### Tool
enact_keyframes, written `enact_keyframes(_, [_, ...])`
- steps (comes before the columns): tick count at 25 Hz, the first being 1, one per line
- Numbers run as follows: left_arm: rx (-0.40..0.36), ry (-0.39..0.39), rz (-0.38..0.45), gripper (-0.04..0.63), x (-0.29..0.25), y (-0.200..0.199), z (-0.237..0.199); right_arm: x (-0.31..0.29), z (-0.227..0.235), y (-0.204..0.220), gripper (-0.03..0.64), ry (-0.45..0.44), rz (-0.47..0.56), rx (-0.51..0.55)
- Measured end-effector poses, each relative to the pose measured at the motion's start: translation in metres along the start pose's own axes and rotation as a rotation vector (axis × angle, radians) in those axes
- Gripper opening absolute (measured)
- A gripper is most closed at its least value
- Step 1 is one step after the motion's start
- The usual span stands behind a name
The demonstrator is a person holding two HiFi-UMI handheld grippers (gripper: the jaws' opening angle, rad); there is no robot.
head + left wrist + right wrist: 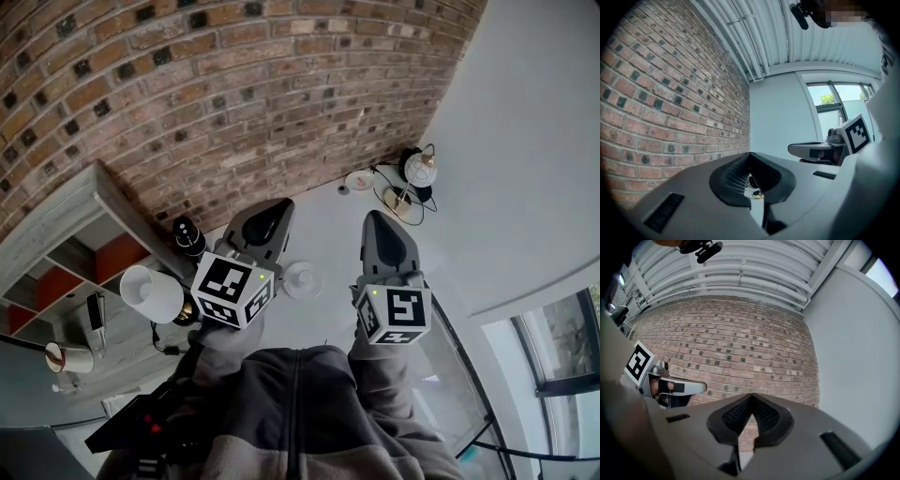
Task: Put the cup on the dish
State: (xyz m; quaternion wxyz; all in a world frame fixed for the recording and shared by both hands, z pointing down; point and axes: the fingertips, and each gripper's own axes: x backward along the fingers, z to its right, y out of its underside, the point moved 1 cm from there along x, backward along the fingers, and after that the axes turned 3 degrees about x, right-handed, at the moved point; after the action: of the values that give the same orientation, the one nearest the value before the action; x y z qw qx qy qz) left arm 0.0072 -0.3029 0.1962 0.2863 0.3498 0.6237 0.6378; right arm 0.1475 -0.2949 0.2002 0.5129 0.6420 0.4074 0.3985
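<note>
Over the white table [319, 234], you are holding both grippers level and side by side, pointing them toward the brick wall [234, 84]. The dish [302, 278], white and round, is lying on the table between them. Your left gripper [272, 214] is hovering just left of the dish and your right gripper [380, 223] just right of it, and neither is touching it.

The left gripper view is showing the left gripper [750, 157] with its tongs pressed together at the tips and nothing between them. The right gripper view is showing the same of the right gripper [752, 397], pressed together and carrying nothing.

What looks like the cup [359, 180], small and pale, is sitting well beyond the dish toward the wall, too small to make out clearly. A globe lamp [419, 169] with a looping cable is standing beyond the dish to the right, near that cup. A black cylinder [187, 234] and a white lampshade [150, 292] are standing left of the dish, past your left gripper.
</note>
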Motion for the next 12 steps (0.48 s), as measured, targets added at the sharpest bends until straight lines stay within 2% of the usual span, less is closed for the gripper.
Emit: enact_keyframes(12, [0.005, 0.005, -0.007, 0.003, 0.004, 0.003, 0.009, 0.012, -0.004, 0.002, 0.003, 0.004, -0.008, 0.003])
